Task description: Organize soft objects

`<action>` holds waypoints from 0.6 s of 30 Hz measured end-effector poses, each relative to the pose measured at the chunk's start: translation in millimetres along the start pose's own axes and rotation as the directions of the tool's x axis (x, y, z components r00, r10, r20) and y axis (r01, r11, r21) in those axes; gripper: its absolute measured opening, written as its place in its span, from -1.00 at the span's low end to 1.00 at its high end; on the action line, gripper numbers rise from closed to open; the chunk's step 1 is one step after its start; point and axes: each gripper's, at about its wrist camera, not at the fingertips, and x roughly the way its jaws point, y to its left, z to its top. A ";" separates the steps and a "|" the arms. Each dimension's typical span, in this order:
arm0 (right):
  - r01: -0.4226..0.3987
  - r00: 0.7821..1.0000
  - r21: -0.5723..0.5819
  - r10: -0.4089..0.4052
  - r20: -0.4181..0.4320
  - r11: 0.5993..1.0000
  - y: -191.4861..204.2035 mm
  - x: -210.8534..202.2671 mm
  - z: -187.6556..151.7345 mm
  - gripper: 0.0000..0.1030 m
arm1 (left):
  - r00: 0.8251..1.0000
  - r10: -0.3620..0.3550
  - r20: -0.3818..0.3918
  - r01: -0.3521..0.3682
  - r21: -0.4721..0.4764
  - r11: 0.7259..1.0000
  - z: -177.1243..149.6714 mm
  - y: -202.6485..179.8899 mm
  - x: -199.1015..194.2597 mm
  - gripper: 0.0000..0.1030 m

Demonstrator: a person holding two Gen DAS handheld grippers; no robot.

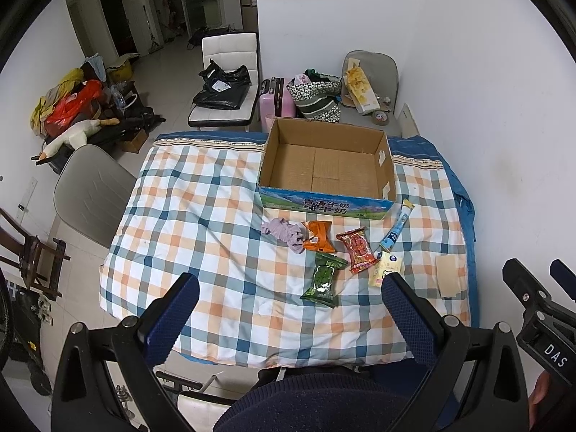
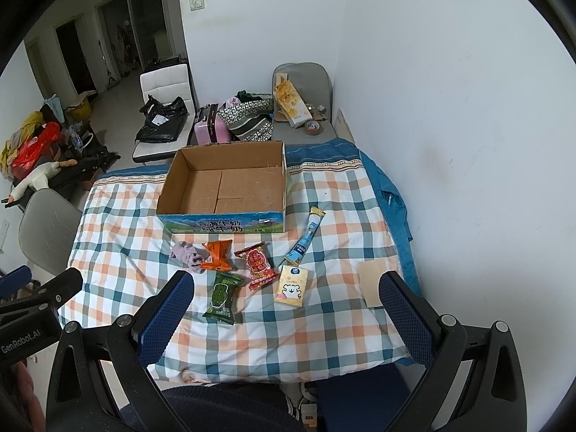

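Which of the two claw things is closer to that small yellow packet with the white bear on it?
Right, probably. The right gripper hangs open just short of the small yellow bear packet; the left gripper, also open, sits further left, nearer the green snack pack.

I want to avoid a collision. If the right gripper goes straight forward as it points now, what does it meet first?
Probably the red packet or the yellow packet: both lie between the right gripper's open jaws, above the checked cloth. Depth is unclear.
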 end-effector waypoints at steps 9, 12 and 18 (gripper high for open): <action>-0.004 1.000 -0.003 0.004 0.006 1.000 3.9 -0.3 8.6 1.00 | 1.000 -0.004 -0.004 0.004 -0.004 1.000 -0.7 1.7 -0.4 1.00; -0.010 1.000 0.000 0.010 0.004 1.000 3.7 0.8 10.7 1.00 | 1.000 -0.005 -0.003 0.005 -0.004 1.000 -2.4 2.3 0.0 1.00; -0.009 1.000 0.007 0.009 -0.006 1.000 1.6 10.7 16.4 1.00 | 1.000 -0.006 -0.005 0.005 -0.006 1.000 -3.0 3.0 0.2 1.00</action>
